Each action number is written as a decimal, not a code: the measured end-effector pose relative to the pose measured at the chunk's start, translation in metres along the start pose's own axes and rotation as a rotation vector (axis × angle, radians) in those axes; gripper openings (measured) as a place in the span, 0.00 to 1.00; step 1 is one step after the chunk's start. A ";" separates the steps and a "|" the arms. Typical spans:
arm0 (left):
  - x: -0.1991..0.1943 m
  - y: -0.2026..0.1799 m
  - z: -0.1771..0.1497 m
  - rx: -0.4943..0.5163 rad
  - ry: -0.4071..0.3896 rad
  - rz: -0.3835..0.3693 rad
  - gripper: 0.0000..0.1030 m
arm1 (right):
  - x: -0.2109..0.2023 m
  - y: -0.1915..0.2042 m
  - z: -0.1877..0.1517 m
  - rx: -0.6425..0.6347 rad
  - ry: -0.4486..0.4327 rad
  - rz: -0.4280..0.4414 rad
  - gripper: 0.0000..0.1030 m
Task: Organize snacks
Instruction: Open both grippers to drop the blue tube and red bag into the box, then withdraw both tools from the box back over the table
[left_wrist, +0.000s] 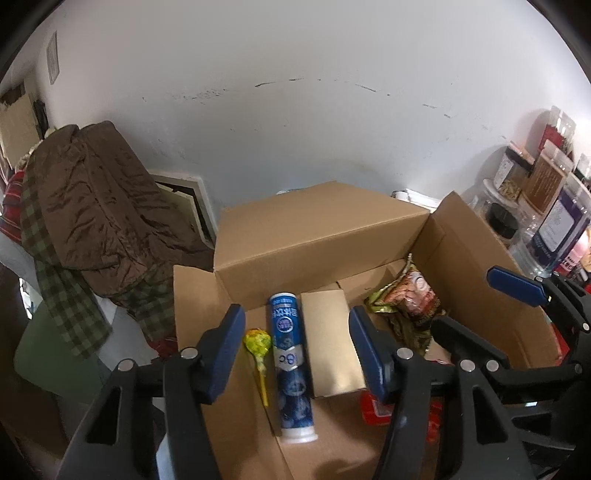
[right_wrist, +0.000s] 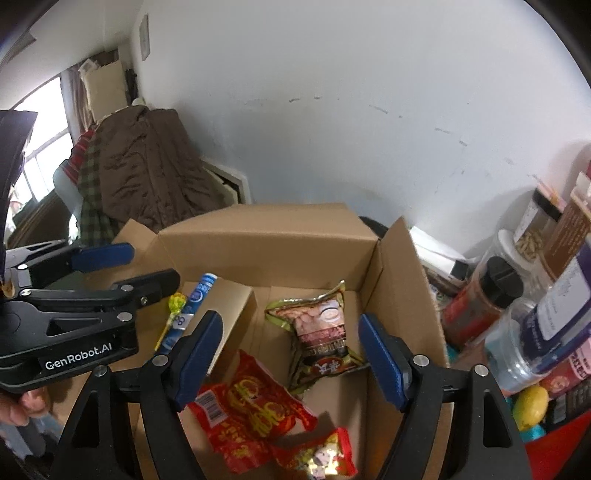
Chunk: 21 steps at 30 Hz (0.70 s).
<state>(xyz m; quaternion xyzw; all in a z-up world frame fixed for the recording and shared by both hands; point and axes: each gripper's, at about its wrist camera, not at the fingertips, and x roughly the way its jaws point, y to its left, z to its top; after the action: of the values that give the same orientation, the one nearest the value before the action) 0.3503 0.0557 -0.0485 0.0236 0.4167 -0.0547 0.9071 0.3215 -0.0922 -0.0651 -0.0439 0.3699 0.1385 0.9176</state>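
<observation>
1. My left gripper (left_wrist: 295, 354) hangs over the left half of the cardboard box (left_wrist: 317, 236), jaws apart and gripping nothing. The blue tube (left_wrist: 291, 365) and the yellow lollipop (left_wrist: 258, 343) lie loose on the box floor below, between the pads but untouched.
2. My right gripper (right_wrist: 291, 354) is also spread wide and empty, poised above the right half.
3. In the right wrist view, a cardboard divider (right_wrist: 229, 325) splits the box. The tube and lollipop sit at 10 o'clock of the divider; the brown-and-gold packet (right_wrist: 321, 332) lies at 3 o'clock, with the red packet (right_wrist: 255, 410) and a smaller red-and-gold packet (right_wrist: 317, 454) toward 5 o'clock.
4. I judge sorting well underway: five snacks are boxed.
5. Jars and bottles (right_wrist: 517, 314) crowd outside the box at 3 o'clock; whether any belong inside, I cannot tell.
</observation>
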 end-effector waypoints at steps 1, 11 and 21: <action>-0.003 0.000 0.000 -0.005 -0.002 0.000 0.56 | -0.003 0.000 0.001 -0.001 -0.003 -0.002 0.75; -0.046 -0.005 0.000 -0.021 -0.062 -0.033 0.56 | -0.047 -0.001 0.007 0.002 -0.053 -0.025 0.75; -0.100 -0.009 -0.005 -0.015 -0.131 -0.048 0.56 | -0.098 0.008 0.004 -0.028 -0.106 -0.055 0.75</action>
<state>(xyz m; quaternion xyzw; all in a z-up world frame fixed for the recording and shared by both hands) 0.2808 0.0552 0.0244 0.0031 0.3573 -0.0748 0.9310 0.2543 -0.1060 0.0053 -0.0597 0.3177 0.1207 0.9386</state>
